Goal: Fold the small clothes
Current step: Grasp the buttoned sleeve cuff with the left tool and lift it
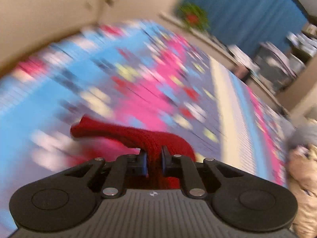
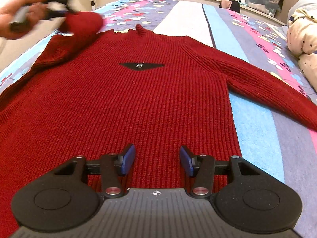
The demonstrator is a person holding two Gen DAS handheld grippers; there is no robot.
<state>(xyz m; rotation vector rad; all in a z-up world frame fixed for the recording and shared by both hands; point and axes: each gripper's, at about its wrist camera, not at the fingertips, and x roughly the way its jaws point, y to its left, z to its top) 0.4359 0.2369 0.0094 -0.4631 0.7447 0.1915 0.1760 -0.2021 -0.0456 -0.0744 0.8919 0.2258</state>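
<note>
A dark red ribbed-knit sweater (image 2: 138,103) is spread flat, front up, on a bed covered by a patterned sheet (image 2: 255,123) in blue, pink, grey and white bands with small flower shapes. The knit is seen as thick vertical ribs running from hem to neck, with a short raised collar (image 2: 143,30) at the far end and a narrow black patch (image 2: 141,65) bearing a small white emblem across the chest. One sleeve (image 2: 263,81) is laid out straight to the right across the sheet, lying flat and slightly creased at the armpit. The opposite sleeve (image 2: 79,29) is lifted off the bed at the far left and bent over the shoulder area, its cuff held by the left gripper (image 2: 57,10), which is blurred there along with the person's hand (image 2: 15,19). In the left wrist view, the left gripper (image 1: 154,159) is seen nearly closed, its blue pads pinching a bunched fold of the red knit (image 1: 138,136), with the sheet behind smeared by motion. The right gripper (image 2: 157,161) is held wide apart above the lower body of the sweater, near the hem, with nothing between its blue pads (image 2: 128,159). A cream star-printed duvet (image 2: 301,31) is bundled at the right edge of the bed.
</note>
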